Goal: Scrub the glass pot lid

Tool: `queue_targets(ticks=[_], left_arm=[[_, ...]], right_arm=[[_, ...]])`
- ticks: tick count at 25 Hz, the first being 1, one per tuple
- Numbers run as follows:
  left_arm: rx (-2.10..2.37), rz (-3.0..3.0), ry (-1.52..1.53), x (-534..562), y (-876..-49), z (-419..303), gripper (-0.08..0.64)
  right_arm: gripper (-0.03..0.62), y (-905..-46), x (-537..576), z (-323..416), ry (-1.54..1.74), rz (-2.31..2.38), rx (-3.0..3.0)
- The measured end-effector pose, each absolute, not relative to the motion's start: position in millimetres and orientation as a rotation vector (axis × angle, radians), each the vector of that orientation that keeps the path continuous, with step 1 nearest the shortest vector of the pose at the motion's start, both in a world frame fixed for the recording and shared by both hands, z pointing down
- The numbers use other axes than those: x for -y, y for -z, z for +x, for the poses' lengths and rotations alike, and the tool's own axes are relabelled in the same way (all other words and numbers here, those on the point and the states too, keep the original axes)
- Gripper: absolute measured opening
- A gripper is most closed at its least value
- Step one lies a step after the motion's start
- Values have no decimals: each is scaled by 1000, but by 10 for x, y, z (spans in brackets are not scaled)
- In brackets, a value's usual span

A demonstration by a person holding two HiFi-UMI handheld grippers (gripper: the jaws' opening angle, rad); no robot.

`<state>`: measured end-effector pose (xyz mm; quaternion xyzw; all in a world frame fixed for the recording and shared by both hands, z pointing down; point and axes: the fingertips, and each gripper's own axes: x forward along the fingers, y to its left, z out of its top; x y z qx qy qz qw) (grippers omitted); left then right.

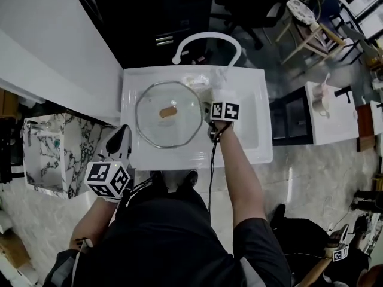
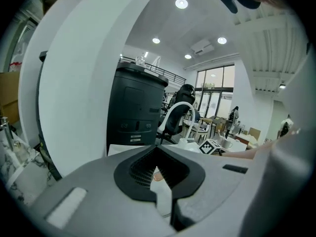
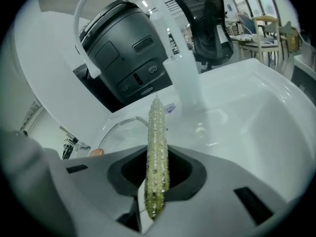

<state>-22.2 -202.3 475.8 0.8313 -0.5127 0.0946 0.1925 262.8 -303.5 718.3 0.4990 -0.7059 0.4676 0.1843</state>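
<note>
Lid: glass pot lid (image 1: 154, 126) lies flat in the left half of the sink (image 1: 254, 154), brown knob (image 1: 169, 112) up.
Right gripper (image 1: 220, 95): clamped on a green scrubber (image 3: 157, 152) held on edge, its long axis running toward the sink's far edge.
Left gripper (image 1: 121, 137): jaws nearly together, empty, outside the sink's near left corner.
Key relation: lid sits just left of the right gripper, the nearer one; judged next move is a leftward sweep.

light: bright, ceiling spotlights (image 2: 181, 3) | glare: white sink (image 1: 254, 130) | edges: fisheye, dark vignette | foreground: soft
</note>
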Motion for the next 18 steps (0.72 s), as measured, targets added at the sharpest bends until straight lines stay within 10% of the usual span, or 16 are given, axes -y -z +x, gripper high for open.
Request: queue_targets(ticks=[18], left_arm=[[1530, 2244, -167, 1720, -4655, -658, 0]], right_arm=[[66, -6961, 2646, 1607, -1409, 1224, 2200]])
